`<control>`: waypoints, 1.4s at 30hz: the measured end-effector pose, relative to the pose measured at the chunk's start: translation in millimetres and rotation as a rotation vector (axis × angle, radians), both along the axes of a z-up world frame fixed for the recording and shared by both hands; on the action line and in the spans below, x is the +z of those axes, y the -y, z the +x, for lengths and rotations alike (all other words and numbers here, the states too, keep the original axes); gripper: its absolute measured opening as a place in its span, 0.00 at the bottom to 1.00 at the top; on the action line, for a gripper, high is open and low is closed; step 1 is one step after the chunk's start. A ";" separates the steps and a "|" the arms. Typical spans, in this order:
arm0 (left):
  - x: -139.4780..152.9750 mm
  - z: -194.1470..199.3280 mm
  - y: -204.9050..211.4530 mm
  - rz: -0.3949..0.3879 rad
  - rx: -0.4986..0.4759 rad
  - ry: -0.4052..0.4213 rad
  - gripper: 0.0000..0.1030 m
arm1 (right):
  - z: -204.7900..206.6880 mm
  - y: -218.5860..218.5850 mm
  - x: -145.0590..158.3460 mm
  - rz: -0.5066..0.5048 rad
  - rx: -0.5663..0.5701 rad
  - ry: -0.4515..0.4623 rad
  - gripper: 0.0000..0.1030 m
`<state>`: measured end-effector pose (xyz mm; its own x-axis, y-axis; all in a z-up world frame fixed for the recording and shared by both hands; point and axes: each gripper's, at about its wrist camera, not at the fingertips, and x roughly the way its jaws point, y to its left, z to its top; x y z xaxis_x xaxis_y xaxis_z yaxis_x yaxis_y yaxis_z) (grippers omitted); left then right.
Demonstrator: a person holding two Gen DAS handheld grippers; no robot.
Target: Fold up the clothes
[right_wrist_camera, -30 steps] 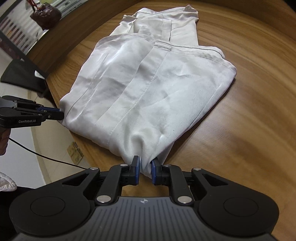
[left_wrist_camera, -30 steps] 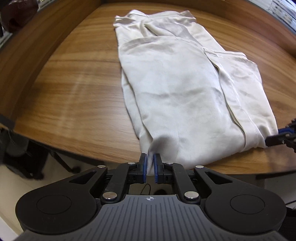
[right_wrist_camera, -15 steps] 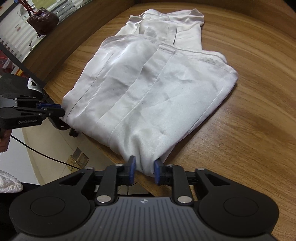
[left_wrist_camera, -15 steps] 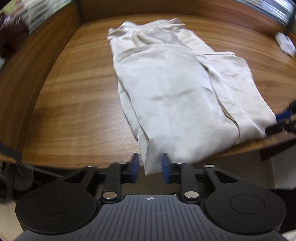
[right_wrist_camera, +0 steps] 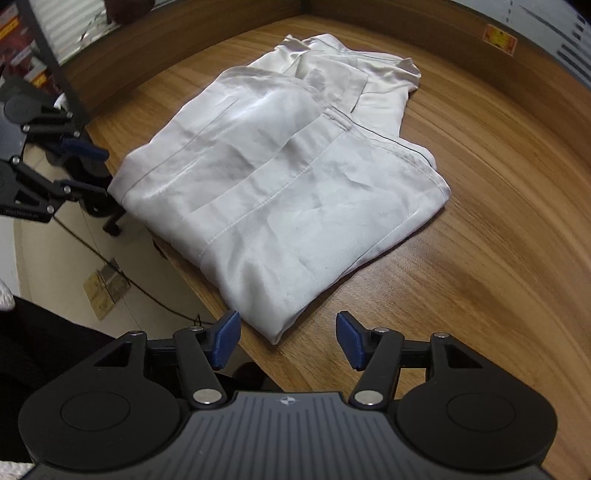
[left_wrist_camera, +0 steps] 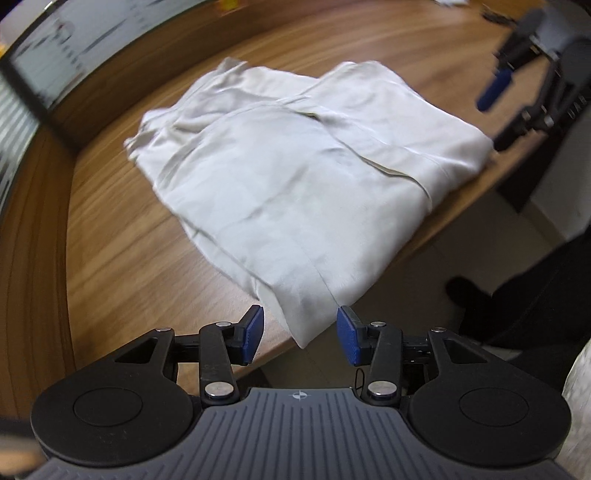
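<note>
A cream-white garment (left_wrist_camera: 295,184) (right_wrist_camera: 288,192) lies folded on the wooden table (left_wrist_camera: 129,266) (right_wrist_camera: 461,258), its near edge at the table's front rim. My left gripper (left_wrist_camera: 300,338) hangs over one near corner; its jaws are opening, and the corner hangs between the blue pads (left_wrist_camera: 253,332) without touching them. My right gripper (right_wrist_camera: 286,341) is over the other near corner with its jaws opening too; the cloth tip lies between the pads (right_wrist_camera: 349,341), free of both. Each gripper also shows at the edge of the other view: the right gripper (left_wrist_camera: 517,77) and the left gripper (right_wrist_camera: 55,162).
A raised wooden rim (right_wrist_camera: 443,33) runs along the table's far side. Past the front edge lie the floor, a black cable (right_wrist_camera: 81,240) and a chair base (right_wrist_camera: 110,221). The person's dark clothing (left_wrist_camera: 535,295) is at the right.
Both grippers were shut on the garment's near corners; they have let go and their jaws have spread wide. The left view has rolled markedly, and both grippers drew back slightly.
</note>
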<state>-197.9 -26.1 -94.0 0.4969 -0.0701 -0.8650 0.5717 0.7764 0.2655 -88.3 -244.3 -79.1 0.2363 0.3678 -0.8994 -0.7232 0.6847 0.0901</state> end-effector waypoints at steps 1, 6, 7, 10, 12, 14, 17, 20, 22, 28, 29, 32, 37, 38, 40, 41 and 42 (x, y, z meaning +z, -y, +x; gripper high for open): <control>-1.1 -0.6 2.4 0.013 -0.031 0.008 0.46 | 0.3 -0.5 0.0 -0.006 0.010 0.002 0.63; -4.8 -3.2 15.0 0.055 -0.171 0.010 0.46 | 2.4 -3.0 0.0 -0.024 0.032 0.011 0.64; -5.8 -3.4 16.3 0.061 -0.188 0.008 0.46 | 3.0 -3.2 0.2 -0.026 0.034 0.012 0.64; -14.3 -1.9 20.3 0.090 -0.233 -0.003 0.46 | 4.6 -4.0 0.7 -0.031 0.038 0.016 0.64; -18.6 -0.8 21.6 0.103 -0.244 -0.006 0.46 | 5.4 -4.2 1.6 -0.032 0.039 0.018 0.64; -24.6 0.0 22.4 0.120 -0.259 -0.013 0.46 | 5.5 -4.1 2.8 -0.032 0.039 0.020 0.64; -29.3 -1.3 22.7 0.129 -0.283 -0.015 0.46 | 5.4 -3.7 3.3 -0.033 0.040 0.020 0.64; -31.7 -3.7 21.9 0.131 -0.310 -0.001 0.44 | 4.4 -2.6 4.5 -0.027 0.033 0.022 0.64; -33.5 -4.7 21.0 0.136 -0.320 0.007 0.34 | 4.1 -1.9 5.2 -0.022 0.028 0.021 0.64; -25.1 1.6 13.6 0.078 -0.252 0.025 0.08 | 1.2 -4.0 6.2 -0.009 0.044 0.030 0.64; -21.0 3.4 12.2 0.062 -0.233 0.039 0.08 | 0.6 -4.7 6.5 -0.004 0.049 0.033 0.64; -9.9 8.8 10.3 0.022 -0.185 0.066 0.07 | -0.6 -10.2 5.6 0.006 0.066 0.038 0.64; 11.0 22.1 9.4 -0.048 -0.106 0.088 0.07 | -7.0 -26.5 0.8 0.018 0.092 0.064 0.64; 14.3 25.5 8.8 -0.061 -0.089 0.086 0.07 | -8.5 -29.3 0.1 0.021 0.096 0.071 0.64; 20.4 32.4 7.9 -0.081 -0.057 0.084 0.07 | -12.5 -37.3 -2.4 0.025 0.104 0.089 0.64; 23.6 36.1 7.6 -0.089 -0.041 0.084 0.07 | -15.1 -42.6 -4.3 0.026 0.108 0.100 0.64; 25.5 37.7 7.6 -0.093 -0.033 0.084 0.07 | -17.6 -48.0 -6.1 0.026 0.113 0.112 0.64</control>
<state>-160.1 -33.7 -68.4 0.5632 -0.1659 -0.8095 0.5762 0.7810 0.2408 -105.9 -196.3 -85.2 0.2904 0.4210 -0.8593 -0.8021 0.5968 0.0213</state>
